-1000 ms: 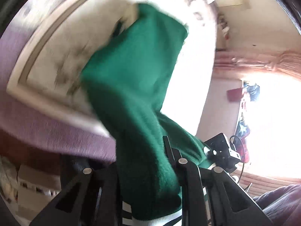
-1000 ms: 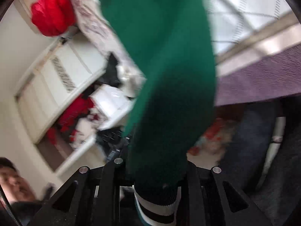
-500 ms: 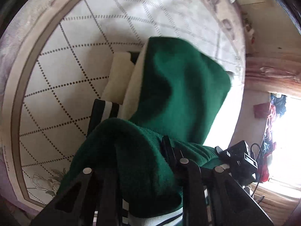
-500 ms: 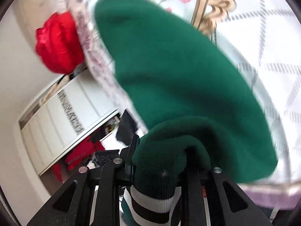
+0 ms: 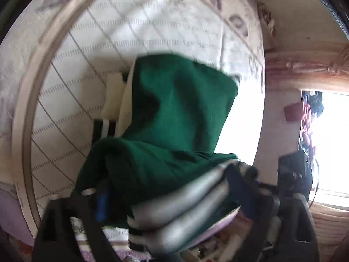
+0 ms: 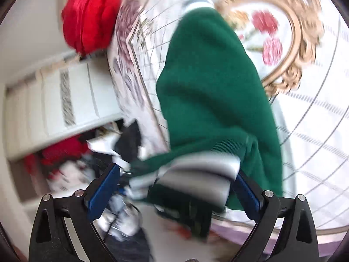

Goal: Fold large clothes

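The thick green knit sweater (image 5: 178, 113) with its striped ribbed hem lies on the white quilted bedspread (image 5: 135, 32) — left gripper (image 5: 174, 198) and right gripper (image 6: 177, 181) both opening, hem loose between the jaws.

left hand-held gripper (image 5: 174, 198): jaws opening | right hand-held gripper (image 6: 174, 183): jaws opening

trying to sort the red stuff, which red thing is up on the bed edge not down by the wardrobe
The big bright red bundle: it sits at the bedspread's corner. The other red cloth lies lower, in the clutter below the white wardrobe.
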Tool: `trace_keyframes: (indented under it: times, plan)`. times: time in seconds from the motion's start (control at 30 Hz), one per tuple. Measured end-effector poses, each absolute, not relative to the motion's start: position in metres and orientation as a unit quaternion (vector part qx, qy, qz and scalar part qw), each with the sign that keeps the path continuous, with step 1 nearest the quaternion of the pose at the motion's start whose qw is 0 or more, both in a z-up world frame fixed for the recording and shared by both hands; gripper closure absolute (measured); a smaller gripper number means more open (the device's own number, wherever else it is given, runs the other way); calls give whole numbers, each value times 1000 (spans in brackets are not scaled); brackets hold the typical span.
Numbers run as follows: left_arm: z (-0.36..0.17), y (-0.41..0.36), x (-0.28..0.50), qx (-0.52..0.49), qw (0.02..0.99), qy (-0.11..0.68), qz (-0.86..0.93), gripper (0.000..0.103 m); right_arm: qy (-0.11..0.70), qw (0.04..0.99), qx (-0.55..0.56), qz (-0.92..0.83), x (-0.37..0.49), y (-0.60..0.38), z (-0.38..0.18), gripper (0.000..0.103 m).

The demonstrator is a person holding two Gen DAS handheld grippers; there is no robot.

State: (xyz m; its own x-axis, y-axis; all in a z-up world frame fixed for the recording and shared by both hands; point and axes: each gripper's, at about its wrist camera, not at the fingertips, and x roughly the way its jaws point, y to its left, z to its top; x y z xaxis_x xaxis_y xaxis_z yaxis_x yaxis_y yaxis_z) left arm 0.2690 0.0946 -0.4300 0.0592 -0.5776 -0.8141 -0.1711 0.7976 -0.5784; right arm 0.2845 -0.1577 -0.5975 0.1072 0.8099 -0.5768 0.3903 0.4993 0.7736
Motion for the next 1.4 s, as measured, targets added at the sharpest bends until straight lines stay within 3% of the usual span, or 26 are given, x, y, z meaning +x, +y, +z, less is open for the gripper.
trace_keyframes:
  times: [0.2,0.37,0.47,0.57,0.63,0.77,0.97,1.1,1.2,1.23,1.27,1.33,1.4]
  plan:
    - [-392,118,270,-303,745,578,-139,6,652,651,338,191,271,-155,-564,3]
    - [-377,127,243,-197,812,549,-25,6,683,677,205,185,246,-152,-569,3]
    - [-413,132,221,-144,800,581,30,6,682,696,128,183,243,-147,-588,3]
    - [-466,129,214,-162,761,626,47,6,663,732,64,147,274,-134,-623,3]
    - [-503,126,229,-170,739,649,59,6,666,737,76,84,305,-143,-659,3]
    - [-541,129,261,-207,722,657,63,4,685,688,228,72,334,-177,-695,3]
    - [-506,132,244,-194,755,622,76,4,696,658,213,193,345,-195,-721,0]
    - [-516,137,231,-205,750,622,94,4,719,556,290,299,359,-183,-769,0]
    - [-525,139,227,-215,746,621,109,4,703,563,287,326,363,-174,-768,0]
    - [-522,137,226,-217,746,619,113,4,698,567,291,327,361,-173,-767,8]
    - [-519,137,224,-217,746,618,118,4,694,570,299,323,359,-174,-767,32]
    - [-519,137,223,-217,747,616,125,4,688,578,324,295,352,-180,-765,46]
    - [-517,136,224,-215,747,616,127,4,678,594,347,259,340,-187,-760,52]
